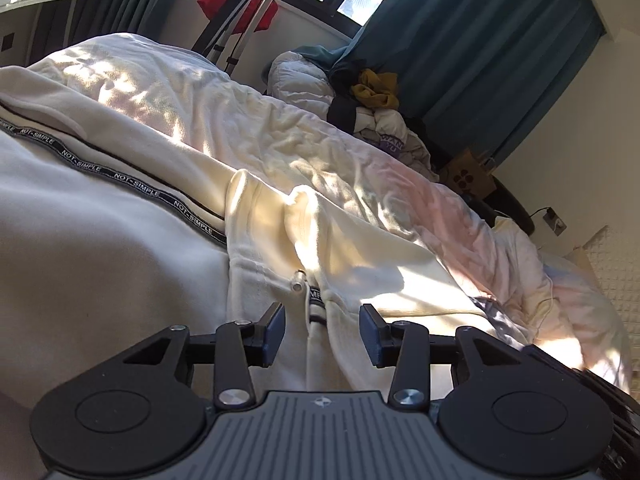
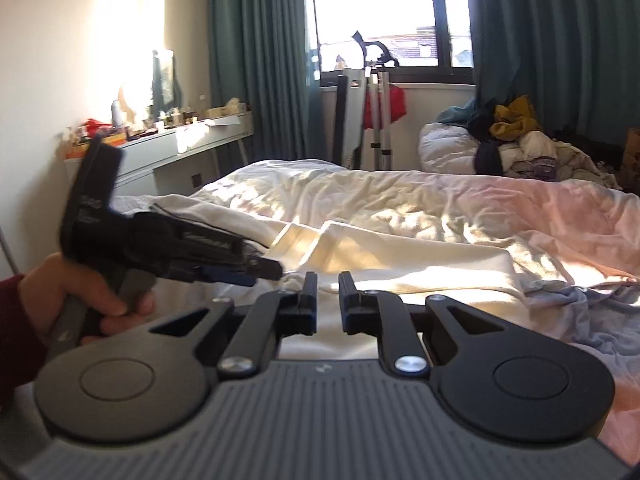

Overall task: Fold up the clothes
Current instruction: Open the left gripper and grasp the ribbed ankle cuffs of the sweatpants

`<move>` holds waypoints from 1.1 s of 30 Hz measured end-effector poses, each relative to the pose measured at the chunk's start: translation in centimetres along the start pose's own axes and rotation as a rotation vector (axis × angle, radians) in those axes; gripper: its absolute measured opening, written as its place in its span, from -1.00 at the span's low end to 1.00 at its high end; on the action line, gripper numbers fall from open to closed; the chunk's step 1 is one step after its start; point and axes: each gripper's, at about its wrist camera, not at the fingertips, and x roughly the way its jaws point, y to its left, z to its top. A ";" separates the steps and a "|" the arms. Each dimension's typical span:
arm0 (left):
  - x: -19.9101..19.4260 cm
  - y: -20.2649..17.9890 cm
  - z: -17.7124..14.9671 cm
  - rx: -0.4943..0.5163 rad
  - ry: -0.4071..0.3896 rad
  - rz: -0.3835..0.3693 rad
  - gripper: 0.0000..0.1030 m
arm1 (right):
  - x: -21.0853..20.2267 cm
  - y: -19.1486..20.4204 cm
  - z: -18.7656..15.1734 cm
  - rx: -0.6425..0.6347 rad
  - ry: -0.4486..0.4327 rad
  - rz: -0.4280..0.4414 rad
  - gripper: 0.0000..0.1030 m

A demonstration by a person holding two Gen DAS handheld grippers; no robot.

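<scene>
Left wrist view: a cream zip-up garment (image 1: 120, 248) lies spread on a sunlit bed (image 1: 400, 160), its "NOT SIMPLE" zipper tape (image 1: 120, 178) running from nine o'clock down toward the frame's centre. At six o'clock, the left gripper (image 1: 322, 330) hovers over the garment's ribbed hem, jaws partly open and holding nothing, the zipper pull (image 1: 298, 280) just beyond the pads at twelve o'clock of them. At two o'clock, a heap of clothes (image 1: 376, 112) sits past the bed beneath teal curtains (image 1: 480, 40). Right wrist view: at nine o'clock, a hand (image 2: 80, 292) in a dark red sleeve holds the left gripper (image 2: 272, 270), blurred, over the garment (image 2: 380, 256). At six o'clock, the right gripper (image 2: 328, 300) has its jaws nearly closed with a slim gap, empty, cream fabric directly below.
</scene>
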 end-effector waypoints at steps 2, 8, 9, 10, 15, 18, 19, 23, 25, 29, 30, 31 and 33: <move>-0.5 -0.6 -0.6 0.018 0.004 -0.006 -0.12 | 0.9 -1.5 -0.3 0.053 0.040 -0.118 -0.72; 1.2 -1.6 -1.7 0.101 0.062 0.075 -0.11 | 3.9 -5.6 -2.5 0.162 0.188 -0.307 -0.73; 1.7 -1.5 -1.9 0.112 0.074 0.082 -0.11 | 4.5 -6.3 -2.9 0.198 0.223 -0.294 -0.73; 2.0 -1.3 -1.9 0.121 0.081 0.083 -0.11 | 5.1 -6.7 -3.4 0.226 0.259 -0.281 -0.73; 1.0 -0.7 -1.4 0.082 0.063 0.066 -0.09 | 6.2 -7.5 -4.8 0.309 0.302 -0.261 -0.80; -1.4 0.7 -0.3 -0.015 0.016 0.077 0.08 | 5.5 -7.0 -4.5 0.305 0.281 -0.268 -0.80; -2.3 1.6 0.3 -0.060 0.006 0.108 0.15 | 5.3 -6.8 -4.4 0.295 0.272 -0.273 -0.79; -6.0 5.9 2.0 -0.260 -0.018 0.213 0.37 | 4.1 -5.6 -3.4 0.242 0.221 -0.268 -0.72; -8.1 8.2 2.4 -0.362 -0.034 0.237 0.53 | 4.1 -5.2 -3.1 0.238 0.215 -0.238 -0.71; -12.2 11.4 2.9 -0.476 -0.115 0.285 0.62 | 4.3 -4.2 -2.7 0.228 0.198 -0.180 -0.72; -13.0 12.1 2.9 -0.495 -0.147 0.300 0.68 | 4.4 -3.8 -2.7 0.223 0.192 -0.166 -0.72; -13.5 12.8 2.8 -0.523 -0.174 0.316 0.71 | 4.7 -3.5 -2.6 0.221 0.187 -0.153 -0.72; -14.3 14.3 2.4 -0.586 -0.221 0.335 0.71 | 5.4 -2.9 -2.4 0.216 0.174 -0.131 -0.72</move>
